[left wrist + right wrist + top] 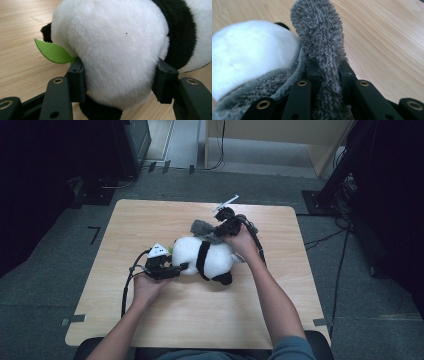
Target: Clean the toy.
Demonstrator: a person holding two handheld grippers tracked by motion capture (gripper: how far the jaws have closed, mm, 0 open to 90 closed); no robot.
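Pinning the panda plush [117,50] by one end, the left gripper [172,268] anchors it lying lengthwise across the table [150,315], while the right gripper [226,226] past the far side pinches the fuzzy grey cloth [319,37] draped onto its back.

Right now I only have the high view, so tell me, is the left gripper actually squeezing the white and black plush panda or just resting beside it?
Observer: The left gripper is squeezing it; its jaws press into both sides of the white and black plush panda.
Operator: Anything near that grip I could snag?
Observer: A green felt leaf sticks out just beside one jaw.
Operator: And the right gripper?
Observer: The right gripper is shut on a strip of fuzzy grey cloth, which rises upright between its jaws and also drapes against the panda's white fur.
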